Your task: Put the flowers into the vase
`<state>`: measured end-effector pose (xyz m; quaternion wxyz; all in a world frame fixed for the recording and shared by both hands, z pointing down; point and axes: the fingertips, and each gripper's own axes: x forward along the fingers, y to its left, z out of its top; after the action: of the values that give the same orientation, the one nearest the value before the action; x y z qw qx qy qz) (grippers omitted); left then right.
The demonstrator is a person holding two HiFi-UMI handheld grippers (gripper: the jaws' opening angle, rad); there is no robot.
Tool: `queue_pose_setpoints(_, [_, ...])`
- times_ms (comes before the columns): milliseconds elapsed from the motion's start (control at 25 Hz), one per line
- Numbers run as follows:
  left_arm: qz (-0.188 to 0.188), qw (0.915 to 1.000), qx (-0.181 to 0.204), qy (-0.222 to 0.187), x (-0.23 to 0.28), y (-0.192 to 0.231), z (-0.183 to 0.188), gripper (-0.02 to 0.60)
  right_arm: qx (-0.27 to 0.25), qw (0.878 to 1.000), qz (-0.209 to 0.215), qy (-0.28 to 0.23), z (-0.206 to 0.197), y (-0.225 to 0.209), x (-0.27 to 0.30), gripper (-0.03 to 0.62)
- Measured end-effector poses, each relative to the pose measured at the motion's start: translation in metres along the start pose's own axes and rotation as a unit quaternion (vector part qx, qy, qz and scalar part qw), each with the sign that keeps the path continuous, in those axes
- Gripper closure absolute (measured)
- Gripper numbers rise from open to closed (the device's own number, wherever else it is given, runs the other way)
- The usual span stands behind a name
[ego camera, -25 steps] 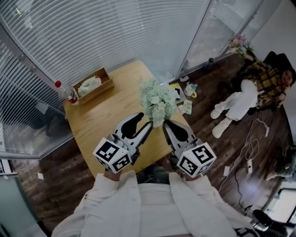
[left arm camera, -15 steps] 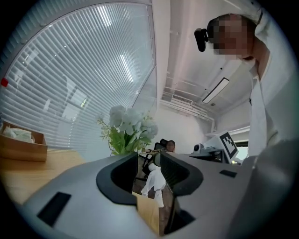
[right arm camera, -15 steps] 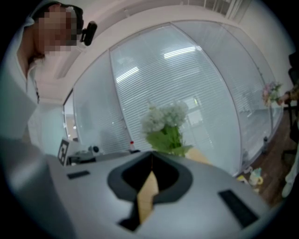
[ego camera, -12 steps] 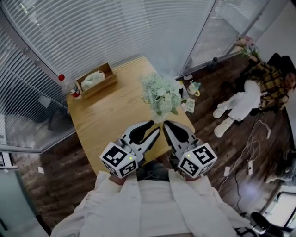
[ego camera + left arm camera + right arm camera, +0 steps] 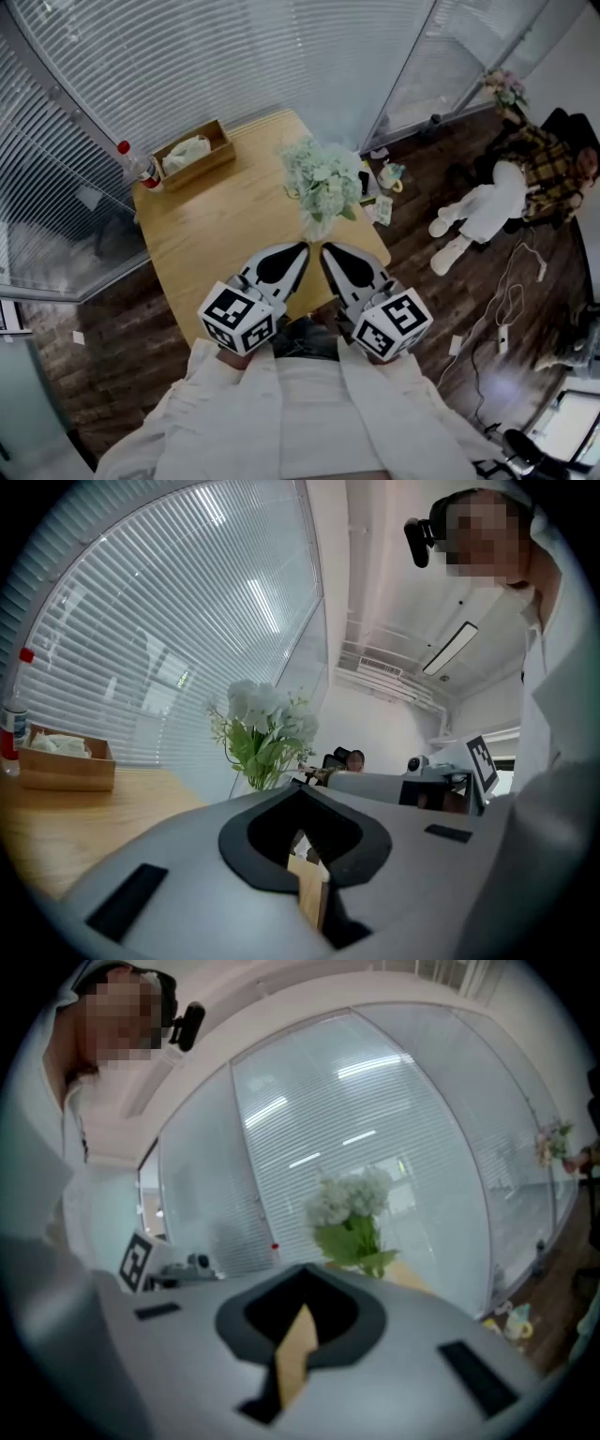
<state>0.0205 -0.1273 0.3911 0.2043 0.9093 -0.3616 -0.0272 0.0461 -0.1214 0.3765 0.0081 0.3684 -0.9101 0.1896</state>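
A bunch of pale white-green flowers [image 5: 323,178] stands upright in a clear vase [image 5: 317,228] near the right edge of the wooden table [image 5: 216,234]. The same flowers [image 5: 265,714] rise beyond the left gripper's jaws, and appear as flowers [image 5: 354,1199] in the right gripper view. My left gripper [image 5: 301,248] sits just short of the vase on its left; its jaws have just been closing and now meet with nothing between them. My right gripper [image 5: 326,250] lies beside it, jaws together and empty. Neither gripper touches the vase.
A wooden box [image 5: 192,152] holding white paper and a red-capped bottle [image 5: 139,167] stand at the table's far left corner. Glass walls with blinds close off the back. A seated person [image 5: 525,173] and small items on the floor [image 5: 384,183] are to the right.
The left gripper's jaws, spread apart in both earlier frames, are now together. Both grippers have drawn slightly back from the vase toward the person.
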Motion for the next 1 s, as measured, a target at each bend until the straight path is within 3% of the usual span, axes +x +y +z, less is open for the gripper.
queue_pose_setpoints(160, [0.0, 0.9999, -0.01, 0.009, -0.003, -0.003, -0.006, 0.572, -0.009, 1.0, -0.015, 0.0, -0.001, -0.001, -0.002, 0.58])
queue_pose_setpoints(440, [-0.02, 0.9996, -0.019, 0.0, -0.003, -0.009, -0.004, 0.572, 0.002, 1.0, -0.003, -0.007, 0.0, 0.004, -0.004, 0.58])
queue_pose_setpoints(640, [-0.022, 0.9996, 0.006, 0.016, -0.001, -0.015, -0.008, 0.572, -0.004, 1.0, -0.004, -0.006, 0.0, 0.008, -0.004, 0.58])
queue_pose_setpoints(1000, [-0.017, 0.9995, 0.014, 0.023, -0.002, -0.016, -0.011, 0.572, -0.003, 1.0, -0.018, 0.012, -0.007, 0.003, -0.007, 0.58])
